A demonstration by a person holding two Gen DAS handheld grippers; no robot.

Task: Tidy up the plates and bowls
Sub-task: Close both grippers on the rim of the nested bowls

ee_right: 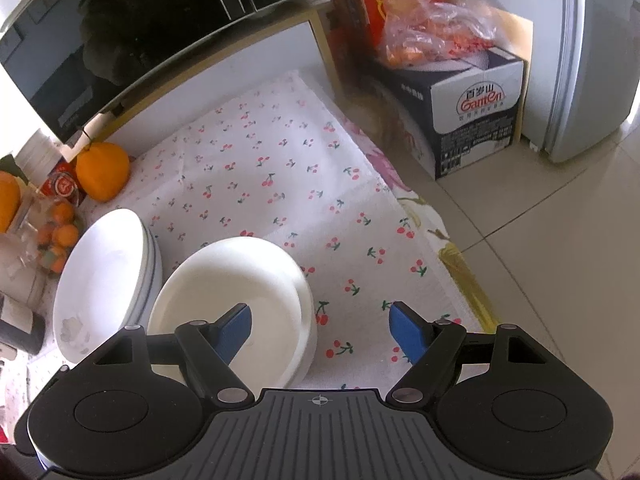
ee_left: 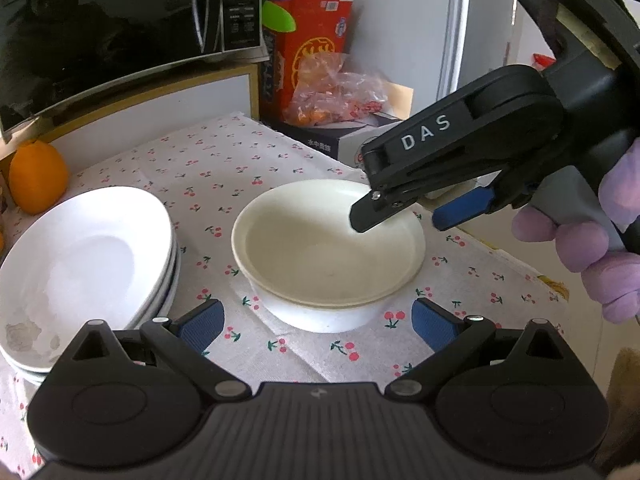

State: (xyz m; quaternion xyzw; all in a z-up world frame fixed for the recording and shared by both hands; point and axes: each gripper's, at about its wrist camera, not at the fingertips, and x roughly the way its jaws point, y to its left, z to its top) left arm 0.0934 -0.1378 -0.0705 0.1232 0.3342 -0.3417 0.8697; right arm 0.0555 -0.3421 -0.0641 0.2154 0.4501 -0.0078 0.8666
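Both tongs, left (ee_left: 316,326) and right (ee_right: 320,330), gape wide, holding nothing.

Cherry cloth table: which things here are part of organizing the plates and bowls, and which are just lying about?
Belongs to the job:
- stack of white plates
- nested cream and white bowls
- left gripper, open
- right gripper, open over the bowls

Just lying about:
- orange
- microwave
- red box
- bag of snacks
- Ganten carton
- small oranges

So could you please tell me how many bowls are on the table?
2, nested: a cream bowl sits inside a white bowl beside the plate stack. More could be hidden between them.
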